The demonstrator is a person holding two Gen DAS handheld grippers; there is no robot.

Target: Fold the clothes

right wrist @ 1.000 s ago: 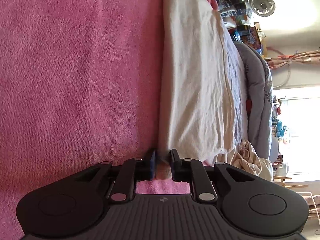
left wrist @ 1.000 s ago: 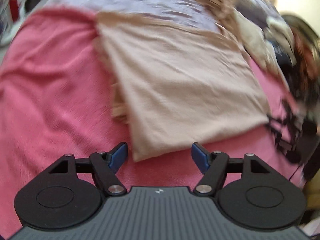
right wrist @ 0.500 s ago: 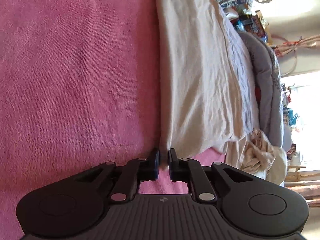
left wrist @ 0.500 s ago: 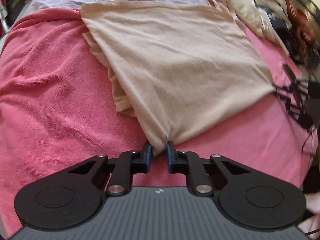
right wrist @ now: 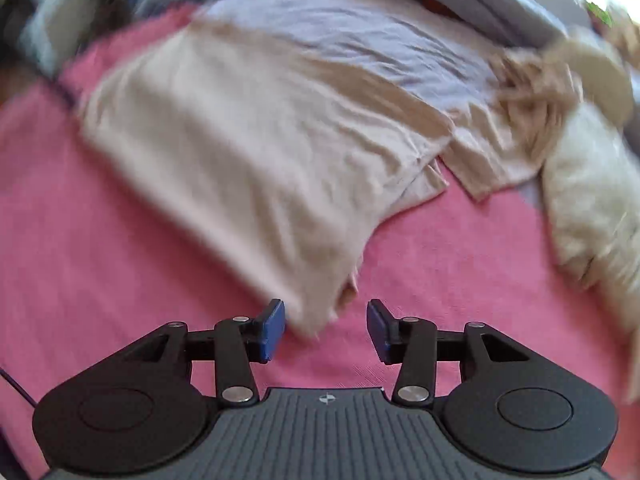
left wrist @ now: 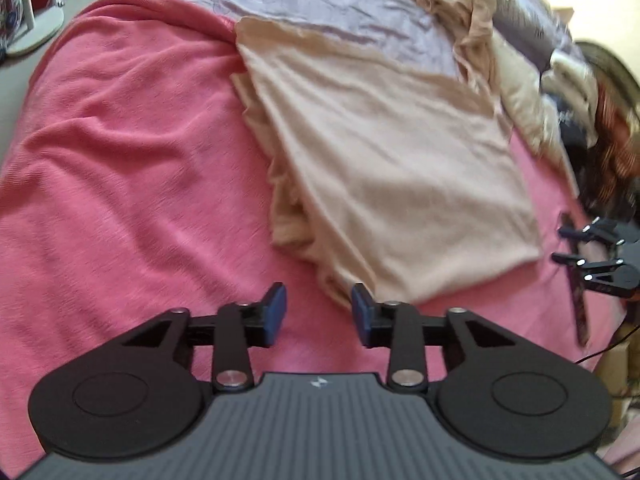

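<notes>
Left wrist view: beige garment (left wrist: 404,184) lies folded on pink blanket (left wrist: 120,168) | both grippers' fingers just opened partway, nothing held: left gripper (left wrist: 319,312), right gripper (right wrist: 326,330) | soft, light, limp; best pinched at near corner.

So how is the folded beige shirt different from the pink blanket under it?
The folded beige shirt is pale, smooth and small, a neat rectangle. The pink fuzzy blanket is bright, towel-like and much bigger, spreading past the shirt on three sides. The shirt lies on top; the blanket is underneath. Both are soft cloth with wrinkles.
</notes>
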